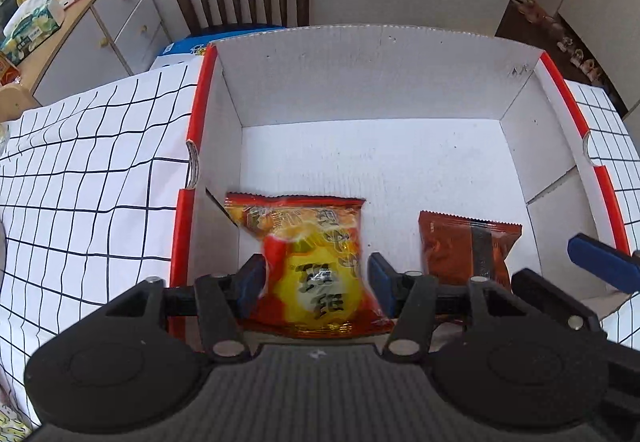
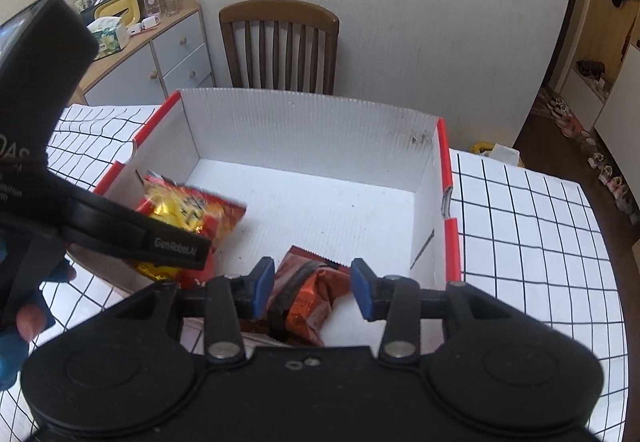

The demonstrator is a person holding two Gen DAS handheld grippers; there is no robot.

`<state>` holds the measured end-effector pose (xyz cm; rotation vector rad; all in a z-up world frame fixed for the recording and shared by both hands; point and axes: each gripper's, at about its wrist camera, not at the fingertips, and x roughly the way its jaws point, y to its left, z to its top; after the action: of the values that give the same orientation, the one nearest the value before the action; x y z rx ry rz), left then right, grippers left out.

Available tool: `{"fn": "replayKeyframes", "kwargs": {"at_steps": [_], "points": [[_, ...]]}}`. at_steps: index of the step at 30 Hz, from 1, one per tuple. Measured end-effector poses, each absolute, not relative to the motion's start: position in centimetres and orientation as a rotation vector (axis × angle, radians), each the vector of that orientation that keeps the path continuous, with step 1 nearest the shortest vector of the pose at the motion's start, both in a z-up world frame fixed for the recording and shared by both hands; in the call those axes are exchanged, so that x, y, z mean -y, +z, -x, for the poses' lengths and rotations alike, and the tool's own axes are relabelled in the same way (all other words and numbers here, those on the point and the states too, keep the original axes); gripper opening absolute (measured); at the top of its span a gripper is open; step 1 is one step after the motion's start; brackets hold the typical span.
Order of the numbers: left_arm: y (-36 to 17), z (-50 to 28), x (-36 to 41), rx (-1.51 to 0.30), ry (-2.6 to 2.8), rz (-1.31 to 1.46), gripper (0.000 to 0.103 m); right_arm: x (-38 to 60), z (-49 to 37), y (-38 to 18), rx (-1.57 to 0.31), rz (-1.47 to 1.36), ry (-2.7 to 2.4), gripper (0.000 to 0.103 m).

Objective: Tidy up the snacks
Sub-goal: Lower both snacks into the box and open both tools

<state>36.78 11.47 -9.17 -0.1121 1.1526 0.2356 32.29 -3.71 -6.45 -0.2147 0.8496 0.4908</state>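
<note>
Both packets lie in the white box (image 1: 372, 82). The left hand-held gripper (image 1: 316, 282) straddles the yellow packet (image 1: 316, 262), the right hand-held gripper (image 2: 312, 288) the dark packet (image 2: 308, 298); both are spread, pads clear. Best to lift straight up.

A home dining area: a wooden slat-back chair (image 2: 280, 46) against a plain wall, a drawer cabinet (image 2: 168, 54) cluttered with tissues, and shoes (image 2: 564, 118) lined by a doorway.
</note>
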Motion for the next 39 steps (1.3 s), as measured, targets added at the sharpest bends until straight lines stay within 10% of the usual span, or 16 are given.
{"fn": "replayKeyframes", "kwargs": {"at_steps": [39], "points": [[0.9, -24.4, -9.2, -0.888, 0.194, 0.123, 0.071, 8.4, -23.5, 1.8, -0.690, 0.129, 0.549, 0.070]]}}
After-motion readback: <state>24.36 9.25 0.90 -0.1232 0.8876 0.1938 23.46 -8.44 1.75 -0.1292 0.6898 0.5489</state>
